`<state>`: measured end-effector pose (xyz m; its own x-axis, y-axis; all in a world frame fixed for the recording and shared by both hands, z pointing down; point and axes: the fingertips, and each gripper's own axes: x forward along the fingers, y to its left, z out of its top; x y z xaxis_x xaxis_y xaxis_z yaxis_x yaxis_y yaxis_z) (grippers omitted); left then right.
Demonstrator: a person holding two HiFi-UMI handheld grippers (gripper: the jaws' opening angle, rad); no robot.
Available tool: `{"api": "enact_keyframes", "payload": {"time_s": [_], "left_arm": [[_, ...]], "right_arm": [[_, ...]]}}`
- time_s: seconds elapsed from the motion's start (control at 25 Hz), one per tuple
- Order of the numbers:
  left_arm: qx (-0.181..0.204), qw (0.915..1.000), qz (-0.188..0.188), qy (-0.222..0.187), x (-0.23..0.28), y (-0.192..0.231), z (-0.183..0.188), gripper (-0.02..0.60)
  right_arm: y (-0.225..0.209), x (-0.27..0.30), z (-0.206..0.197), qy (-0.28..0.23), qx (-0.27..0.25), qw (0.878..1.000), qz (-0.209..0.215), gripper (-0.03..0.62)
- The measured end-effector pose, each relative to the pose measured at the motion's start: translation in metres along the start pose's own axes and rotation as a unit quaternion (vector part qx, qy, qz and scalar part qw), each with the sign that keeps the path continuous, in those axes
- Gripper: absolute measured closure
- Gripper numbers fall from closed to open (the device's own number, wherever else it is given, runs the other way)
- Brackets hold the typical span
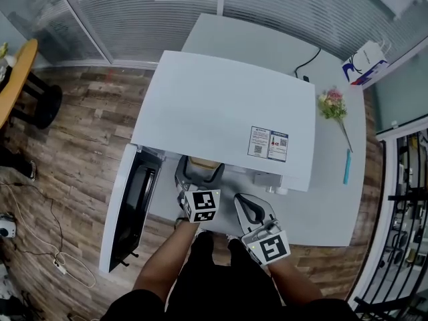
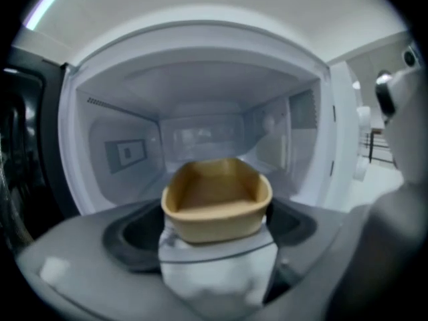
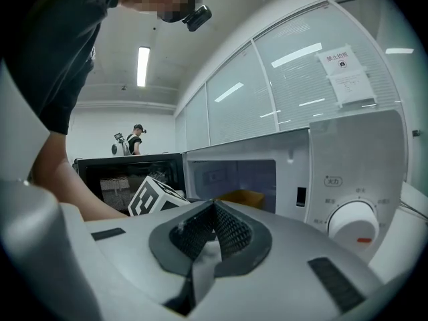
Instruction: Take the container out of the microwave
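**Setting.** White microwave [image 1: 221,112] on a white surface [image 1: 328,206], with wooden floor [image 1: 80,146] around it. The door [image 1: 130,206] is swung fully out at the left, just beside the left gripper [image 1: 198,174]. On the surface to the right of the microwave lie a bunch of flowers [image 1: 332,104] and a blue stick [image 1: 347,166]. Further back are a black cable [image 1: 307,63] and a white and blue bag [image 1: 364,64]. The edge of a round table [image 1: 17,72] shows far left.

**Task item.** Tan container [image 2: 217,202], open-topped and empty, sitting in the microwave's cavity close to its mouth.

**Left gripper.** Jaws spread wide and reaching into the cavity mouth, with the container between them. Dark gaps show at either side of the container, and no pad is seen pressing on it.

**Right gripper** [image 3: 214,207]. Jaws pressed together with nothing between them. It is held in front of the microwave's right part, apart from the container.

**By view.**
- Head view only: the sticker [image 1: 269,143] on the microwave's top, and the items on the surface.
- Left gripper view only: the cavity's walls and ceiling behind the container.
- Right gripper view only: the control dial [image 3: 352,225], a paper notice [image 3: 346,75] on the glass wall, a ceiling light [image 3: 142,65], and a distant person [image 3: 137,139]. It also shows the left gripper's marker cube [image 3: 154,196] before the open door.
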<state>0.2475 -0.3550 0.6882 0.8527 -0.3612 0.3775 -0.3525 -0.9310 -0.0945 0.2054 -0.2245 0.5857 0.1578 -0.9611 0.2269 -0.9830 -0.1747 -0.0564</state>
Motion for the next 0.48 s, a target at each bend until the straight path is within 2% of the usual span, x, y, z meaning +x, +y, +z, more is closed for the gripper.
{"api": "enact_keyframes", "payload": {"time_s": [0.2,0.48], "left_arm": [[-0.006,0.9999,0.000,-0.010,-0.008,-0.003,0.005,0.132],[-0.012,0.9999,-0.003,-0.001,-0.032,-0.007,0.008,0.145]], "right_arm": [[-0.004,-0.003,-0.001,-0.003,-0.002,1.000,-0.003,0.599],[-0.010,-0.007,0.007,-0.014,0.009,1.000,-0.015,0.598]]}}
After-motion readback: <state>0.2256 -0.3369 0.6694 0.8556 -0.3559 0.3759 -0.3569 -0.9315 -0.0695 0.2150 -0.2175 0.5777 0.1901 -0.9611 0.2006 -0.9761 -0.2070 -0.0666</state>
